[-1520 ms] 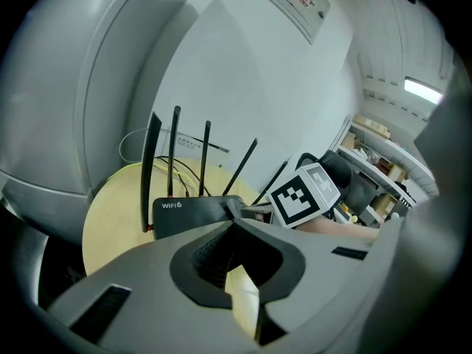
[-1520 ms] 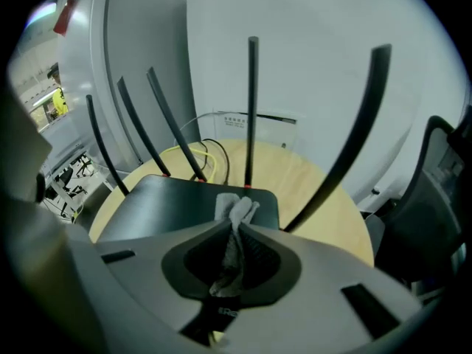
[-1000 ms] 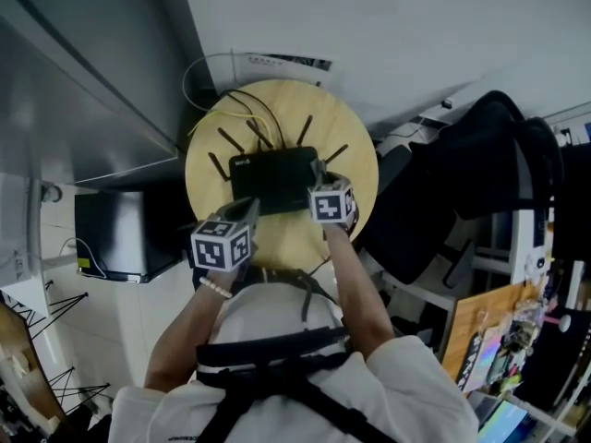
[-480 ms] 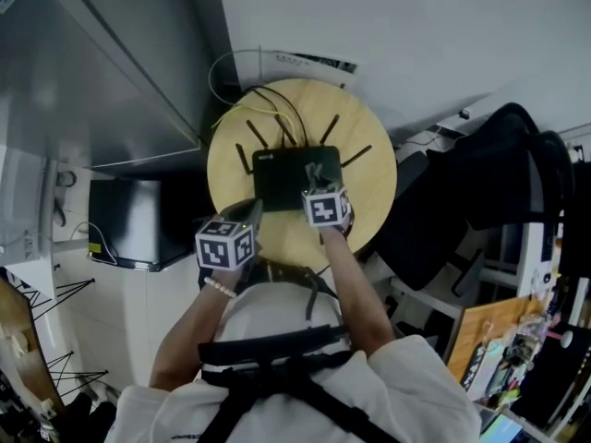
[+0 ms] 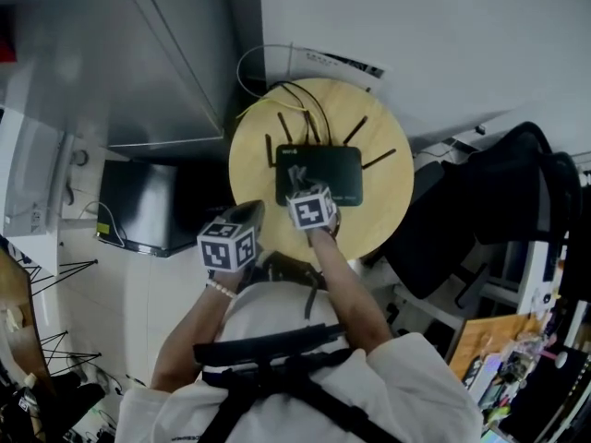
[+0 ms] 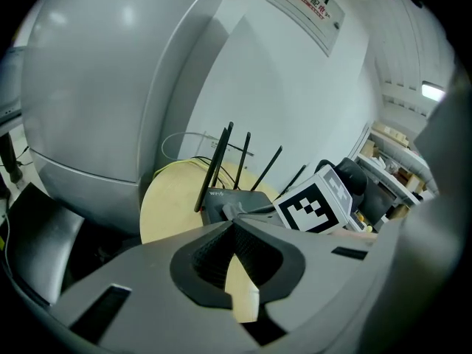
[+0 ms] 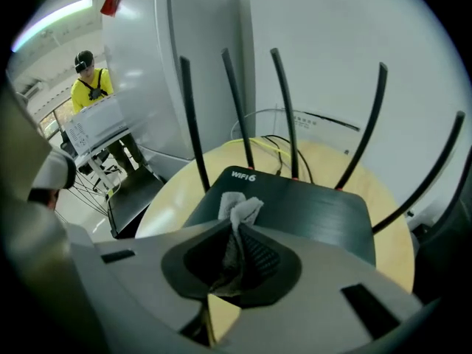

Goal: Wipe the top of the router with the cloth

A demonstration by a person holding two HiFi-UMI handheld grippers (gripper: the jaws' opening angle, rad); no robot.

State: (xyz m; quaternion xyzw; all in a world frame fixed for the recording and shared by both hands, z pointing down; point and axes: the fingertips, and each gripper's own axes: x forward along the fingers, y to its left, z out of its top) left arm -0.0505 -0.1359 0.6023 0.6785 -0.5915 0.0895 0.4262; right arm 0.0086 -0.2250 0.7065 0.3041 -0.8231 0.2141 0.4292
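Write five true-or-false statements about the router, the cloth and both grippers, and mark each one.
1. The right gripper is shut on the cloth. True.
2. The left gripper also holds part of the cloth. False: its jaws are together with nothing between them.
3. The router sits on a round wooden table. True.
4. The router is white. False: it is black, with black antennas standing up.
5. The cloth's free end is over the router's top, near the WIFI 6 print. True.
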